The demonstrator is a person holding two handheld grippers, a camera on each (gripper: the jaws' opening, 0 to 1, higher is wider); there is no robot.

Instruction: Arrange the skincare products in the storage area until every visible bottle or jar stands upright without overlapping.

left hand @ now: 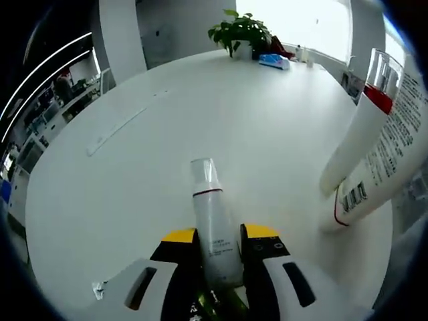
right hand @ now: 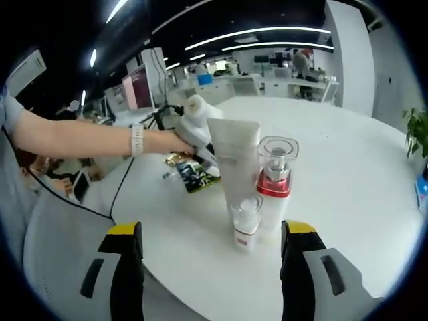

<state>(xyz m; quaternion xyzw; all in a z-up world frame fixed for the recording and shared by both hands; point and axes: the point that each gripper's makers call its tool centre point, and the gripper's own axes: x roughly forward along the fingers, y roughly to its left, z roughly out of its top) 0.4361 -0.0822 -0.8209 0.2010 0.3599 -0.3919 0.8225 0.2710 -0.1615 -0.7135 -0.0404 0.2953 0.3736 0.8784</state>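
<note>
The left gripper (left hand: 219,246) is clamped on a slim white bottle (left hand: 212,224), its jaws pressing the lower body while the clear cap points away over the white table (left hand: 167,134). The hold low on the body probably leaves the base free to be set down upright. At the right of this view a white tube (left hand: 394,157) and a bottle with a red collar (left hand: 364,127) stand on the table. A potted plant (left hand: 241,32) sits at the far edge.

In the right gripper view, the right gripper (right hand: 210,247) is wide open and holds nothing, its jaws flanking the upright cluster: the tube (right hand: 235,160), the red-collared bottle (right hand: 274,177) and a small bottle (right hand: 246,224) nearest. They stand close together, apparently already placed. Beyond them a person's hand (right hand: 175,142) holds the left gripper, with a dark packet (right hand: 192,172) lying flat on the table.
</note>
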